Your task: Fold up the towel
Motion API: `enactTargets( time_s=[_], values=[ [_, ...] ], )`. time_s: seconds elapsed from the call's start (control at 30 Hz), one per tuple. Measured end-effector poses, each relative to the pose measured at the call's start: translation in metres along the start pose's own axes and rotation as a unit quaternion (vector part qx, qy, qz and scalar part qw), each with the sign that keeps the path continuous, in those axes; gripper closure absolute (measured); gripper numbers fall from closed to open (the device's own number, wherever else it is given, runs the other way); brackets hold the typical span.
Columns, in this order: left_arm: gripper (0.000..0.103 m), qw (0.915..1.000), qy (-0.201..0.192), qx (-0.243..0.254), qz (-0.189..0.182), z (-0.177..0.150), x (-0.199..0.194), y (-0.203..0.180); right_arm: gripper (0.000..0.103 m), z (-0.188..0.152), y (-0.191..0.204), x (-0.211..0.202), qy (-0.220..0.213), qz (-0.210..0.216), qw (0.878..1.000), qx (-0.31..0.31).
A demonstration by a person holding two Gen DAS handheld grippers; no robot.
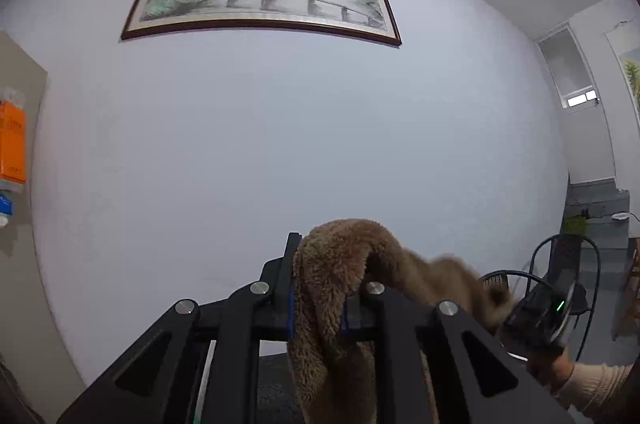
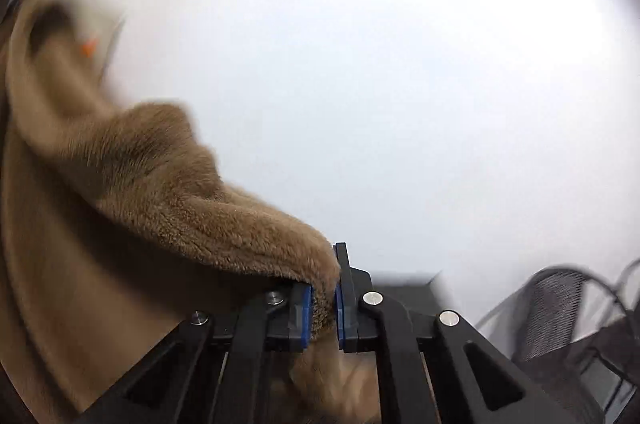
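Grippers left point(image 1: 320, 288) and right point(image 2: 322, 298) each pinch the fluffy brown towel point(image 2: 168, 192) up high; one loose pinch could drop it.

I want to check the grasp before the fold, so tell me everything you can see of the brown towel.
The towel is brown, thick and fluffy, like plush fleece. It is off any surface, held up in front of a pale wall. The left gripper is shut on one bunched part, which arches over its fingers and hangs below. The right gripper pinches another part; from there the cloth drapes away to its left, partly blurred. Its full outline is out of view.
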State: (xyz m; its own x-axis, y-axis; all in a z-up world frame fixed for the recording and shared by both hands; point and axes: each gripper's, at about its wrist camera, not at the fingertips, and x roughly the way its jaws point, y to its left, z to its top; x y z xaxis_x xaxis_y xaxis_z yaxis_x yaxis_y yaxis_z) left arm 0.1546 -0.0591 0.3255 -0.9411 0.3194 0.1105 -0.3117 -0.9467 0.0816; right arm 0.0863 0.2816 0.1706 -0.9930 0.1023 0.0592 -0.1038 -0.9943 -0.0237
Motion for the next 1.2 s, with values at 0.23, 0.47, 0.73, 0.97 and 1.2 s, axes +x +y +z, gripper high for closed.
enactTargets(
  time_s=[0.23,0.47,0.73,0.97,1.2],
  values=[
    [0.084,0.9987,-0.052,0.0,-0.002,0.02,-0.039,-0.004,0.094,0.124,-0.003,-0.098,-0.179,-0.108,0.977,-0.044],
    [0.082,0.9914,-0.13,0.003,0.019,0.051,-0.101,-0.013,0.094,0.185,0.103,-0.117,-0.303,-0.162,0.934,-0.097],
    [0.072,0.9867,-0.152,-0.016,0.056,0.042,-0.141,-0.004,0.094,0.227,0.143,-0.207,-0.382,-0.197,0.893,-0.138],
    [0.072,0.9864,-0.138,-0.072,0.054,0.015,-0.138,0.026,0.094,0.205,0.179,-0.218,-0.383,-0.206,0.882,-0.183],
    [0.072,0.9907,-0.095,-0.063,0.075,0.004,-0.084,0.033,0.094,0.184,0.196,-0.182,-0.324,-0.217,0.9,-0.197]
  ],
)
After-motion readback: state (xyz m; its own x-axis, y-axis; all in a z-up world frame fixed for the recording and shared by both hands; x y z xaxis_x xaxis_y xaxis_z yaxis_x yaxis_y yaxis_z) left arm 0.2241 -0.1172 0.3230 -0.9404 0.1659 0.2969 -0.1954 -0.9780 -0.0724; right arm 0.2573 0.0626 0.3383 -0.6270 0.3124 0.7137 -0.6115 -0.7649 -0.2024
